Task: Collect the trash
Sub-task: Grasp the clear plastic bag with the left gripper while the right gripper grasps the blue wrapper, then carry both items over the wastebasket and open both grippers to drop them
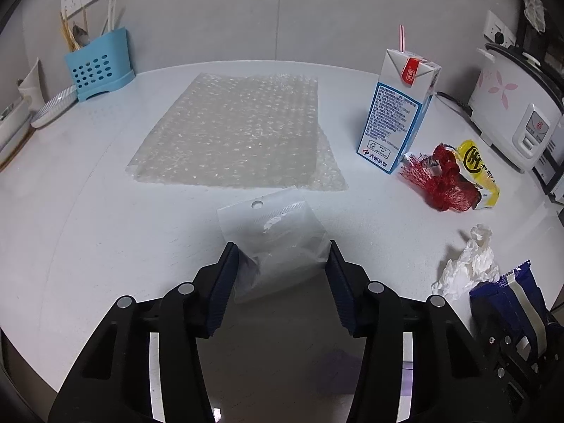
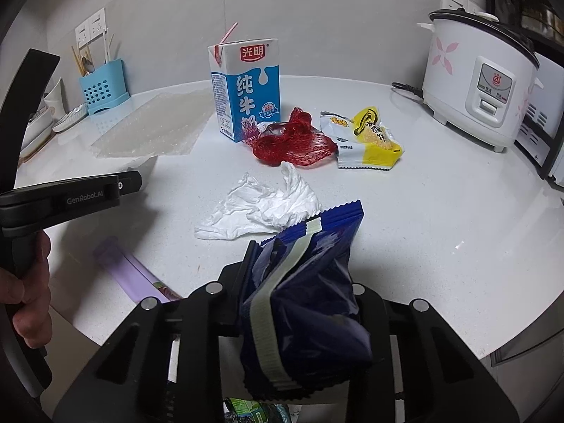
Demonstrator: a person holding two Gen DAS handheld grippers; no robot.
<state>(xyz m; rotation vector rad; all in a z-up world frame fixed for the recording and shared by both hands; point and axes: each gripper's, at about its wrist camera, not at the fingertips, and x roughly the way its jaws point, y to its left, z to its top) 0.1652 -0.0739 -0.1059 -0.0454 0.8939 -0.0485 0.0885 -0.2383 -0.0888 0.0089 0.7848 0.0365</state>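
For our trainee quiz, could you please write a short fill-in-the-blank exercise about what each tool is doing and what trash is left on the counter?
1. The right tool is shut on a dark ____ snack wrapper.
2. The open left tool straddles a clear plastic ____.
3. The milk carton stands upright with a ____ poking from its top.
4. A red mesh net lies between the carton and a ____ snack packet.

Missing words: blue; bag; straw; yellow
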